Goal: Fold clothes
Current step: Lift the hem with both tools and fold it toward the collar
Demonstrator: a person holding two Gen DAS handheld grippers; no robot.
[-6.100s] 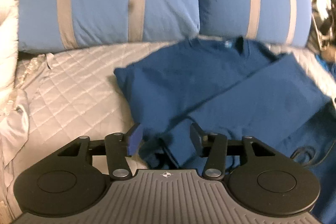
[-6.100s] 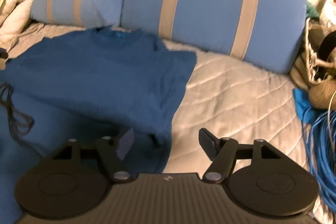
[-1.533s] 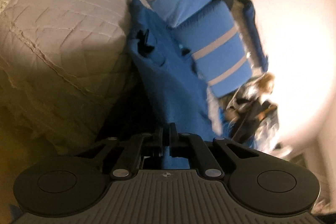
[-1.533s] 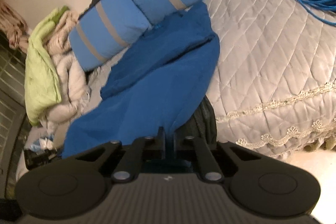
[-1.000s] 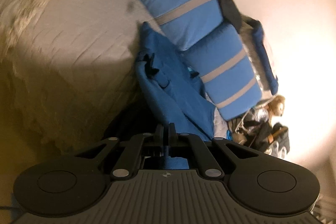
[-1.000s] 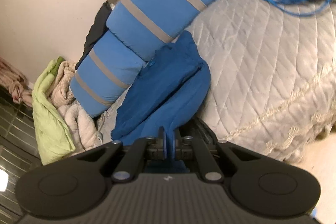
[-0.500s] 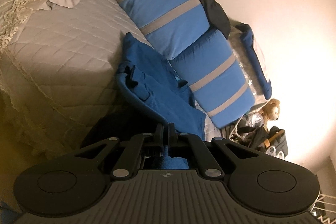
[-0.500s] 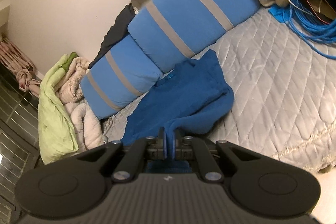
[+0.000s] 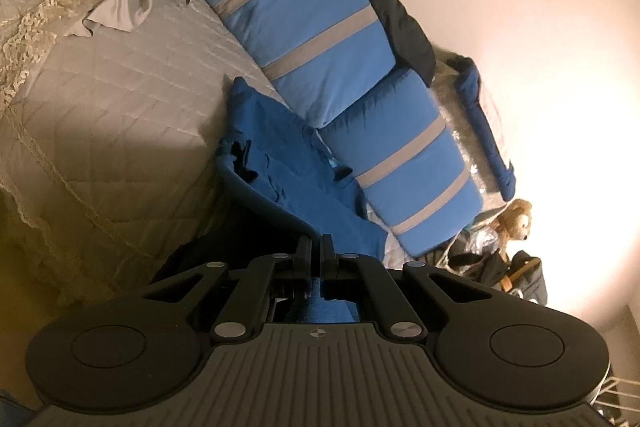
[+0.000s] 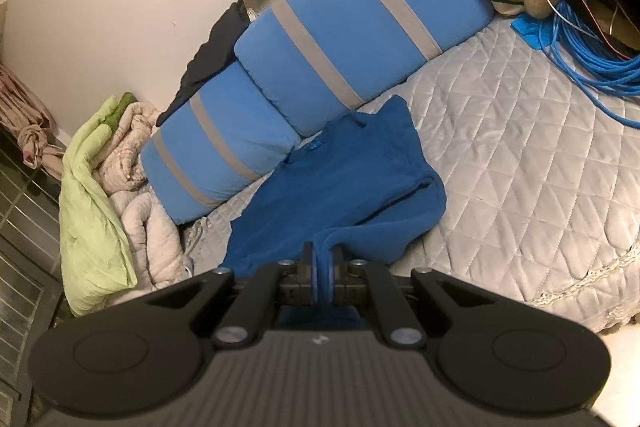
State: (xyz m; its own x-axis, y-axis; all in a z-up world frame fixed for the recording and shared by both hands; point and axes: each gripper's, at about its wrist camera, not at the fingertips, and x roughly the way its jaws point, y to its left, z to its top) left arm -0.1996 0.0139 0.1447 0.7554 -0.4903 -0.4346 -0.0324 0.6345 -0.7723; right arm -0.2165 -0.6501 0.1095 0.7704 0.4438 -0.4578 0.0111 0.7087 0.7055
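A dark blue long-sleeved top [image 10: 344, 187] lies on the quilted bed with its collar against the striped pillows. Its lower part is lifted and doubled back toward the collar. My right gripper [image 10: 322, 259] is shut on the hem of the blue top, held above the bed's near side. In the left wrist view the same blue top [image 9: 296, 179] curls up from the bed, and my left gripper [image 9: 317, 247] is shut on the other end of the hem. A dark cord or tie shows on the fold at the top's left edge.
Two blue pillows with grey stripes [image 10: 320, 39] line the wall behind the top. A coil of blue cable [image 10: 580, 55] and clutter lie at the bed's right end; a green and beige blanket pile [image 10: 104, 195] lies at the left end. Grey quilt [image 10: 520, 167] stretches right of the top.
Both grippers have risen and carried the hem forward toward the pillows, so the top's lower half has folded further over the upper half. Both stay shut on the cloth.
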